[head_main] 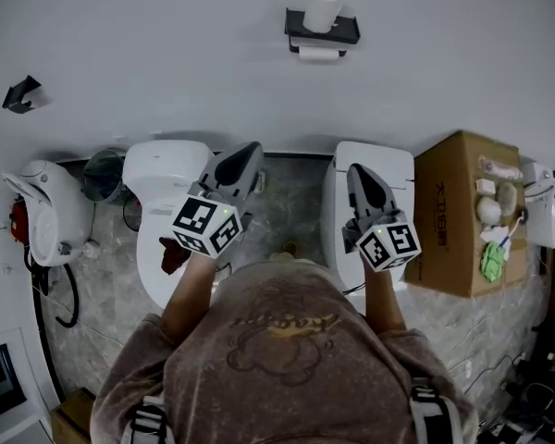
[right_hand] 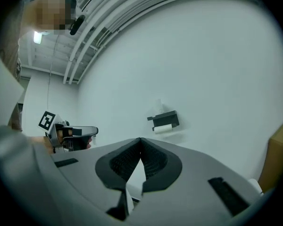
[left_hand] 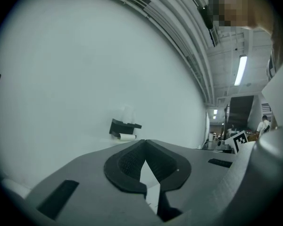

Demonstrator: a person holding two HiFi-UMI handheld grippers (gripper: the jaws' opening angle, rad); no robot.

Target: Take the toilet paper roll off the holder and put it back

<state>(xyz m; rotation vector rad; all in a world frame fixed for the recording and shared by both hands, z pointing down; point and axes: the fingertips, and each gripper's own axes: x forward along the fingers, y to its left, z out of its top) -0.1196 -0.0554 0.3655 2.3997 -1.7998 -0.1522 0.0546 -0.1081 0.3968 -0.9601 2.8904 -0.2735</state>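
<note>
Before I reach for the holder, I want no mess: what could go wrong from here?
A spare roll stands upright atop the holder; a bump could tip it toward the toilet below. The left gripper and right gripper are both shut, so unless opened they would likely shove the hung roll rather than grasp it.

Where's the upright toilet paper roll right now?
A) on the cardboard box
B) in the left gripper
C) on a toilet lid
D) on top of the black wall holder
D: the upright roll stands on the top shelf of the black holder on the wall, while the left gripper and right gripper are both shut with nothing between their jaws.
</note>
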